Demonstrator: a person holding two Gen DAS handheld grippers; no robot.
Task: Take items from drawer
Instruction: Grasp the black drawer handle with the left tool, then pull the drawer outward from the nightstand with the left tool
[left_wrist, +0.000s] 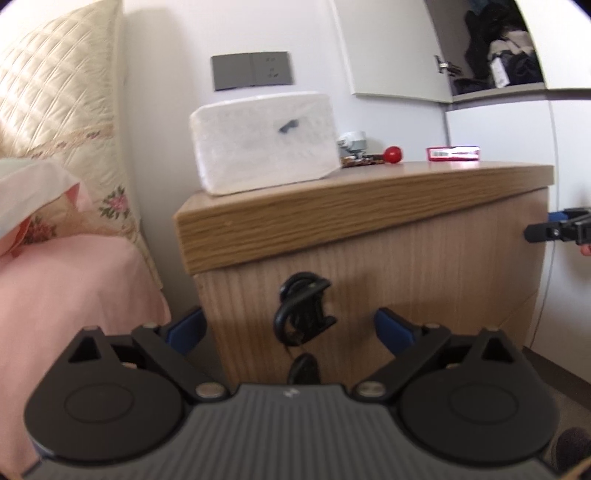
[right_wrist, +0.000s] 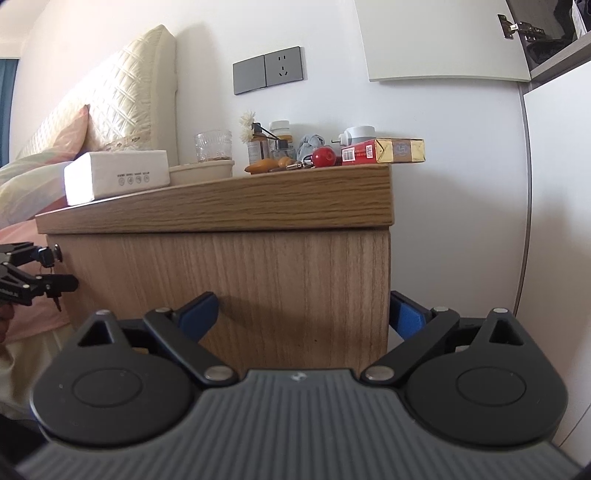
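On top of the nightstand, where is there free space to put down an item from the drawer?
The nightstand top has a bare strip along its front edge, in front of the red ball and the red-and-gold carton. The back is crowded: the white tissue pack at the bed end, then a beige bowl, glass cup, bottles and keys.

A light wood-grain drawer front (left_wrist: 406, 280) sits closed, flush beneath the thick overhanging top of a bedside cabinet (right_wrist: 229, 206) that stands just right of a bed. A black key (left_wrist: 301, 314) with a dark loop hangs from the lock, left of centre on the front. From the right-hand view the key (right_wrist: 50, 256) shows at the drawer's far left edge.
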